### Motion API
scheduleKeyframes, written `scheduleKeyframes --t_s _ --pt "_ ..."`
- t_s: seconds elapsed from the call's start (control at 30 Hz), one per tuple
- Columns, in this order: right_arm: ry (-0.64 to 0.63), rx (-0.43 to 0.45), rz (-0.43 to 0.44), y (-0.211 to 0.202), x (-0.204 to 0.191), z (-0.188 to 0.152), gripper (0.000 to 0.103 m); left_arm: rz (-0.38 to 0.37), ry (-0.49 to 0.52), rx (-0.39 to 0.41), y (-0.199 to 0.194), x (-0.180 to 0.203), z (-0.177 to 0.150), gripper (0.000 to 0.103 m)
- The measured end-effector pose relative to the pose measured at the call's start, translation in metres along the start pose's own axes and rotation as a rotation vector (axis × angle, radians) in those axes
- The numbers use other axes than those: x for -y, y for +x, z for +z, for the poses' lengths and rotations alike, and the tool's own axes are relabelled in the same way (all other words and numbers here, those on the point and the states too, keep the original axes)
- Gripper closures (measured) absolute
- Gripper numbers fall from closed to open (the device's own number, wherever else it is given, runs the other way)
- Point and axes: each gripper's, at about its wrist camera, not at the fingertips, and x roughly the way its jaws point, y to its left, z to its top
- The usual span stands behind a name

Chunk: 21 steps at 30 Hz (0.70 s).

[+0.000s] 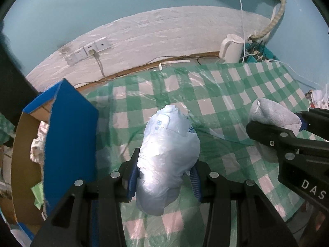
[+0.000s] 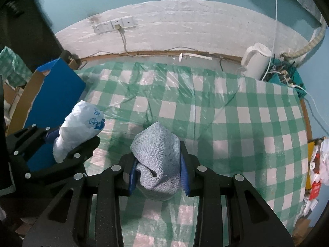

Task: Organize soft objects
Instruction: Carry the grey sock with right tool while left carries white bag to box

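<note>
My left gripper [image 1: 164, 177] is shut on a crumpled white plastic bag [image 1: 167, 154] and holds it above the checked table, just right of the blue cardboard box [image 1: 70, 135]. In the right wrist view the same bag [image 2: 80, 127] and the left gripper [image 2: 67, 144] show at the left. My right gripper [image 2: 158, 177] is shut on a folded grey-blue towel [image 2: 158, 156], held above the table's middle. The towel [image 1: 273, 117] and the right gripper [image 1: 287, 127] show at the right of the left wrist view.
The box stands open at the table's left edge with crumpled cloth [image 1: 39, 142] inside. A white kettle [image 2: 257, 61] and tangled cables [image 2: 285, 72] sit at the back right. The green checked cloth [image 2: 226, 123] is covered in clear plastic. Clutter [image 2: 316, 175] lies past the right edge.
</note>
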Motion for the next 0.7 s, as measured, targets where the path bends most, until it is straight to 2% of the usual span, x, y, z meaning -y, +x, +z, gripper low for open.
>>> scheduleKeyframes --t_s 0.7 --pt "-0.113 0.051 0.033 -0.029 -0.067 0.01 0.071 0.087 -0.114 0.012 -0.049 -0.069 -0.035 0.059"
